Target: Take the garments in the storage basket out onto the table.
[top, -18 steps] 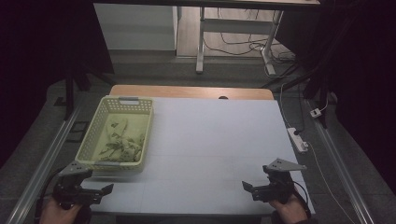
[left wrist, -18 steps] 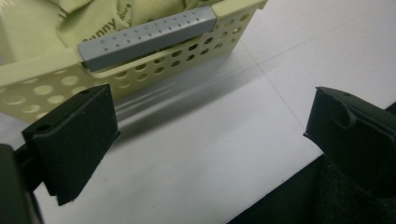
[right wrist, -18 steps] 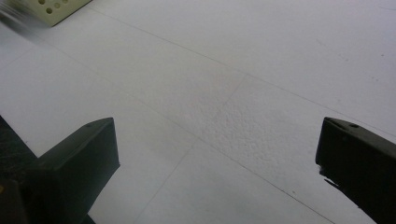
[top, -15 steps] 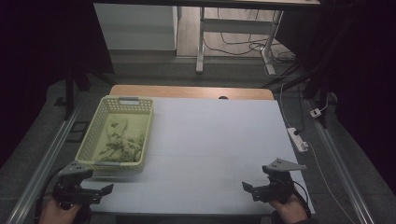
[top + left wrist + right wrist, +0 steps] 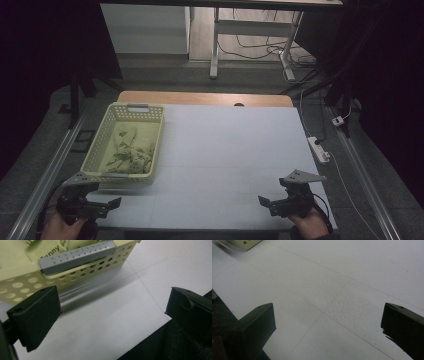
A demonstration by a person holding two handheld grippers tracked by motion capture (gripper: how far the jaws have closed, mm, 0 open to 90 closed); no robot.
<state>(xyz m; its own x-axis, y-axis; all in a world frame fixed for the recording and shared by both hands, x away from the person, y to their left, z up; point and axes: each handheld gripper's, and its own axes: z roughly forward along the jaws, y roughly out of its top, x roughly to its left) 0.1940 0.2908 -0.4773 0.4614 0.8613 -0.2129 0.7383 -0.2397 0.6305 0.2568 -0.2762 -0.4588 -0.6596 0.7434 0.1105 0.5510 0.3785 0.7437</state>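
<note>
While both pairs of jaws stand spread wide with nothing between them, the left gripper [image 5: 107, 206] sits at the near left corner of the desk [image 5: 230, 150], held in the person's left hand [image 5: 60, 227]. In the left gripper view its two black fingers [image 5: 37, 317] frame bare white surface, and the near end wall of the basket [image 5: 102, 150] lies just beyond them, close to the left finger but not touching it. A grey handle strip [image 5: 77, 256] runs along the top of that end wall, and the wall below it is pierced with rows of round holes. The basket, pale yellow-green, stands on the left side of the desk, lengthwise along its left edge, its far end near the far left corner. Crumpled pale cloth with dark print [image 5: 131, 152] lies inside it, heaped mostly toward the near end. The right gripper [image 5: 267, 204] rests near the near right corner of the desk in the right hand [image 5: 310, 225], well apart from the basket. Its fingers [image 5: 254, 325] in the right gripper view also gape over empty white surface crossed by faint seam lines, with a corner of the basket at the top left of that view. A grey three-cornered plate tops each gripper. Off the right edge of the desk a white power strip [image 5: 319, 149] lies on the floor.
</note>
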